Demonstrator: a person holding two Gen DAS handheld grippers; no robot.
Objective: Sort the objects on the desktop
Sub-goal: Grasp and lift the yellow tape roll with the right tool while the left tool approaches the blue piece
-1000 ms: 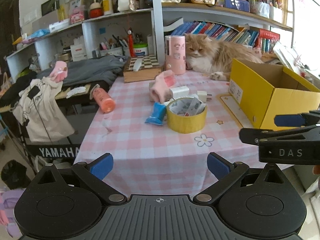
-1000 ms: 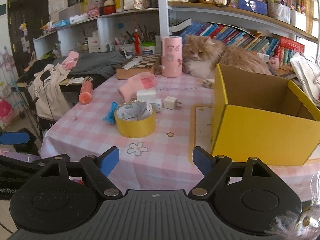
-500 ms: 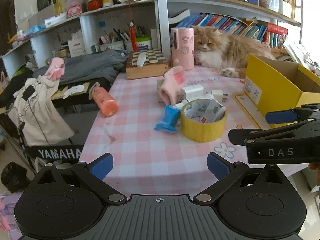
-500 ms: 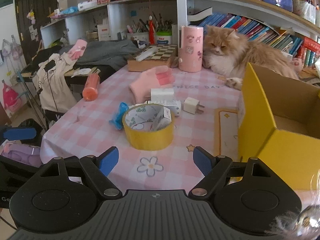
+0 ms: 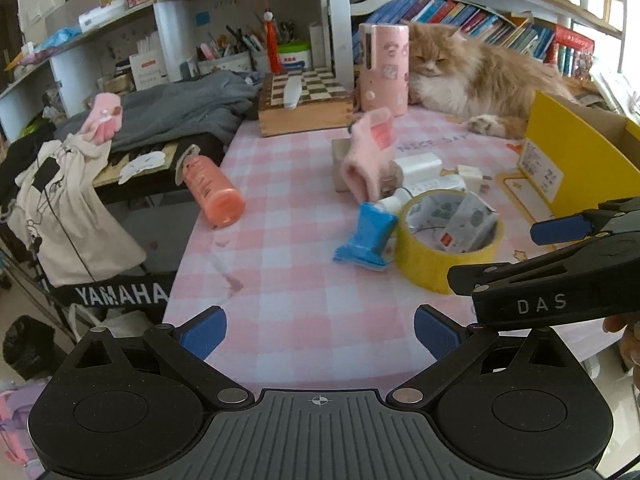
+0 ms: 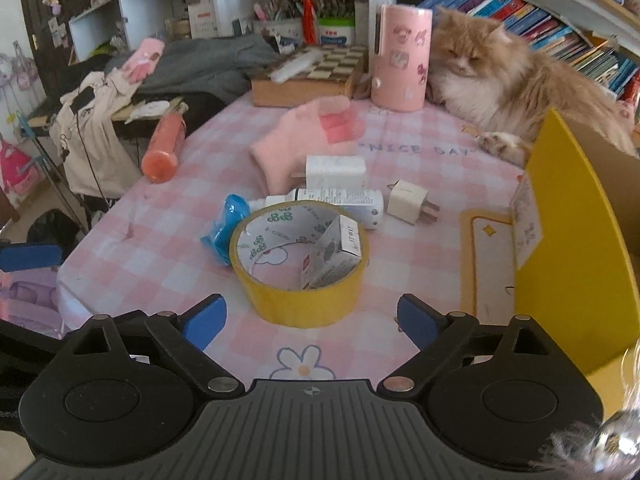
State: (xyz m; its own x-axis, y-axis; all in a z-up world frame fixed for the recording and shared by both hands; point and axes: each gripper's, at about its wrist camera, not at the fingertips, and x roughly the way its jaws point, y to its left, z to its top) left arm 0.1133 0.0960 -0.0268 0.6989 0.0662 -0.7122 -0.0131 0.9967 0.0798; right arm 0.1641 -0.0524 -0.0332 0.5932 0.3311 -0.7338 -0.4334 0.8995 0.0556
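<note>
Pink-checked desk point(image 6: 168, 248) carries a yellow tape roll point(image 6: 300, 264) near its front edge, beside a yellow box point(image 6: 576, 264). Left gripper point(image 5: 320, 330) and right gripper point(image 6: 310, 322) both gape wide, holding nothing.

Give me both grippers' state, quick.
Left gripper: open, holding nothing.
Right gripper: open, holding nothing, tape roll just ahead.

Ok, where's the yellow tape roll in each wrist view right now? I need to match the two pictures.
Left wrist view: yellow tape roll sits right of centre on the pink check cloth, just beyond the right gripper's arm.
Right wrist view: the roll is near centre, straight ahead of the open right gripper.
Shared landmark: the blue packet touching the roll's left side.
</note>
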